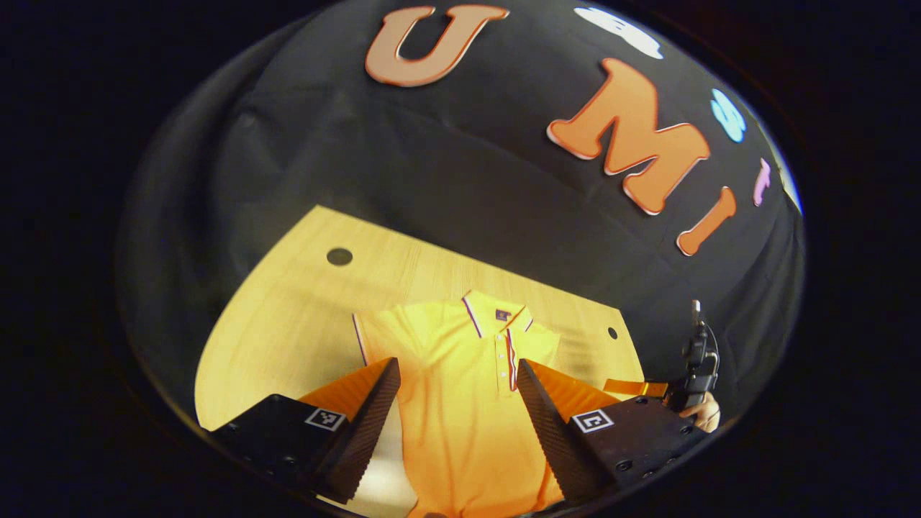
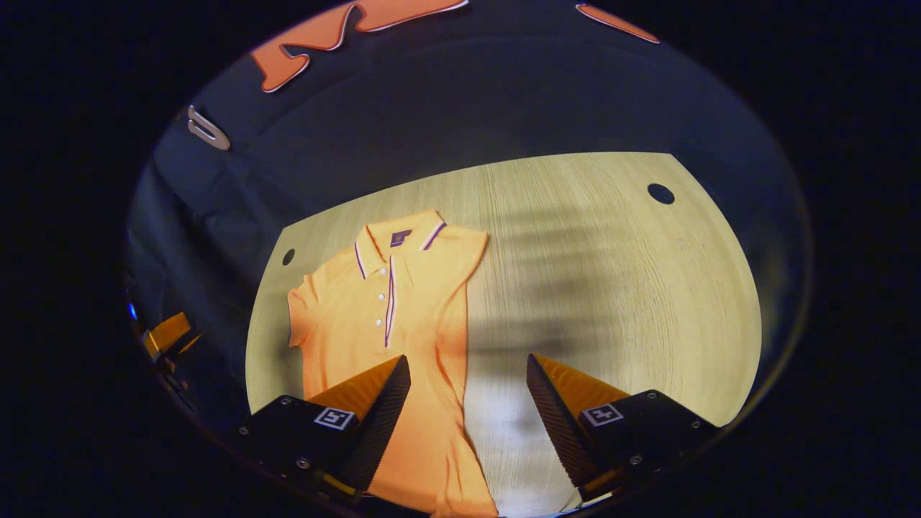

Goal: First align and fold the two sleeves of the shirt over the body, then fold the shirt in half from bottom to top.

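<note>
An orange polo shirt point(image 1: 460, 403) lies flat on the wooden table point(image 1: 302, 309), collar at the far end and placket facing up. My left gripper point(image 1: 457, 367) hovers open above the shirt's lower body, a finger over each side of it, holding nothing. In the right gripper view the shirt point(image 2: 388, 324) lies left of centre with one short sleeve point(image 2: 296, 316) sticking out on its left, while its right edge runs straight. My right gripper point(image 2: 468, 360) is open and empty above that right edge, one finger over cloth and the other over bare wood.
The table point(image 2: 611, 288) has small round holes near its far corners point(image 2: 660, 193) point(image 1: 339, 256). Black cloth walls close in behind and beside it. The right gripper point(image 1: 696, 374), held by a hand, shows at the table's right edge. Bare wood stretches right of the shirt.
</note>
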`<state>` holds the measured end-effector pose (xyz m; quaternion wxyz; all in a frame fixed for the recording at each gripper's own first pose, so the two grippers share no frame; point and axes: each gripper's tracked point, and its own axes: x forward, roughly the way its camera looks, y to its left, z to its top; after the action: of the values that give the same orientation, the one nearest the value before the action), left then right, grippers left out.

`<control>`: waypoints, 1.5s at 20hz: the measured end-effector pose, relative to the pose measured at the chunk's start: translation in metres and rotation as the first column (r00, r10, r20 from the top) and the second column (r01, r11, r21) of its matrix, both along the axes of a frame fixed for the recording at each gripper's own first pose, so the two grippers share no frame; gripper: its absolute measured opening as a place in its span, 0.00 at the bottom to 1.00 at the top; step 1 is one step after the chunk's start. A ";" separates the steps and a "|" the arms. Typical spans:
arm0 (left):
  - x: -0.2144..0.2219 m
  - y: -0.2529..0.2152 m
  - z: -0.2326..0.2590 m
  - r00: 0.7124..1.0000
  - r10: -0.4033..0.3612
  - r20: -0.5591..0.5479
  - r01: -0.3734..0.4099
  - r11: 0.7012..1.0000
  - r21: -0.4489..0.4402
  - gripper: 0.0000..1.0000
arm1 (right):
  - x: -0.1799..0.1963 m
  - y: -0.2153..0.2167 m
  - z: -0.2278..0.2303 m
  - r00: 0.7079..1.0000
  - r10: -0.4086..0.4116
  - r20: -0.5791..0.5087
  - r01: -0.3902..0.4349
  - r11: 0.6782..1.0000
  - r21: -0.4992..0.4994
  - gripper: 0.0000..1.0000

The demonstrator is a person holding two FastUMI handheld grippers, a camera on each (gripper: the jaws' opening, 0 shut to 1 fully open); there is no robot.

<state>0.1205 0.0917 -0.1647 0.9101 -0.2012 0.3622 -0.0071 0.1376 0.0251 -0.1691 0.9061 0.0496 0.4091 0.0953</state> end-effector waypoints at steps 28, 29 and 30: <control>0.093 0.100 -0.175 0.858 0.271 -0.437 -0.184 0.956 0.230 0.96 | -0.010 -0.120 -0.063 0.976 -0.066 -0.206 0.087 0.992 0.091 0.99; 0.092 0.103 -0.176 0.850 0.280 -0.447 -0.174 0.949 0.262 0.96 | -0.011 -0.119 -0.063 0.976 -0.068 -0.208 0.089 0.992 0.092 0.99; 0.093 0.106 -0.177 0.852 0.285 -0.439 -0.166 0.943 0.289 0.96 | -0.011 -0.120 -0.063 0.976 -0.071 -0.206 0.092 0.991 0.093 0.99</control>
<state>0.2139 0.1982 -0.3417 0.8052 -0.1265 0.5459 0.1940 0.1271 -0.0946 -0.2322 0.8591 0.1222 0.4915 0.0734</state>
